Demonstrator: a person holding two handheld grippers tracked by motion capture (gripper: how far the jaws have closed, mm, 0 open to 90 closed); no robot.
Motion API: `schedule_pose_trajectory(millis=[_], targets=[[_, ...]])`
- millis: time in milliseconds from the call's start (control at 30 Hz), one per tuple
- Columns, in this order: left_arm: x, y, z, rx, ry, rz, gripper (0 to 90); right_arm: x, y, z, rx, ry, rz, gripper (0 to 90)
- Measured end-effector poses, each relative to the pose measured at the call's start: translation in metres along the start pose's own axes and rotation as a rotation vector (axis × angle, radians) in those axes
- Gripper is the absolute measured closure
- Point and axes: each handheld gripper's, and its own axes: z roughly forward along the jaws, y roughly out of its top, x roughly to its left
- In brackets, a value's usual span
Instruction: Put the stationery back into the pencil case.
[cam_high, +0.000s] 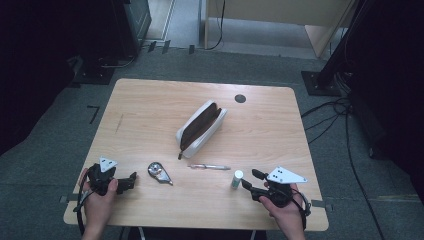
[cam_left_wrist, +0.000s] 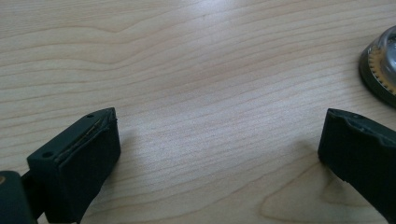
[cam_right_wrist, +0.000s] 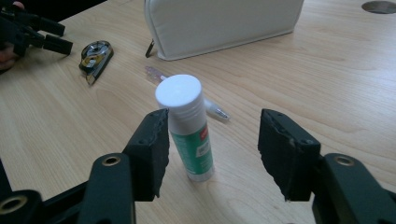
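The glue stick (cam_right_wrist: 186, 128) is stood upright on the table (cam_high: 150, 100), white cap up, between the jaws of the right gripper (cam_right_wrist: 212, 149); it is set close against the jaw seen at the left of the right gripper view, perhaps just touching it, though contact cannot be made out for certain from that angle, while a clear gap is left to the other jaw. The jaws are thus spread about the stick and no grip has been made. Just beyond the stick from this gripper a pen (cam_right_wrist: 212, 108) is laid flat, and farther ahead the white pencil case (cam_high: 201, 128) is lain with its zip opened and its dark inside shown. In the high view the stick (cam_high: 237, 179) is found immediately ahead of the right gripper (cam_high: 250, 178). The left gripper (cam_high: 131, 181) is rested low over bare wood with its jaws held wide and nothing between them; a small round tape dispenser (cam_high: 159, 172) is placed just ahead of it. As judged from this layout, packing appears barely begun: the case has been opened, but stick, pen and dispenser are all outside it, so the closing on the stick, its lift and its placing inside the case are left to be done.
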Motion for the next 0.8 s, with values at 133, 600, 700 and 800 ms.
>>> schedule_pose_trajectory(millis=[133,600,700,800], targets=[[0.0,0.0,0.0,-0.001,0.0,0.001,0.0,0.005,0.0,0.004,-0.001,0.036,-0.001,47.6],[-0.001,0.0,0.0,-0.004,-0.006,0.005,0.0,0.018,0.005,0.024,-0.013,0.024,-0.038,53.9],[-0.001,0.0,0.0,-0.001,-0.008,0.01,0.0,0.018,0.005,0.026,-0.004,0.013,-0.041,60.8],[-0.001,0.0,0.0,-0.001,-0.008,0.011,0.0,0.019,0.005,0.025,-0.007,0.017,-0.05,64.6]])
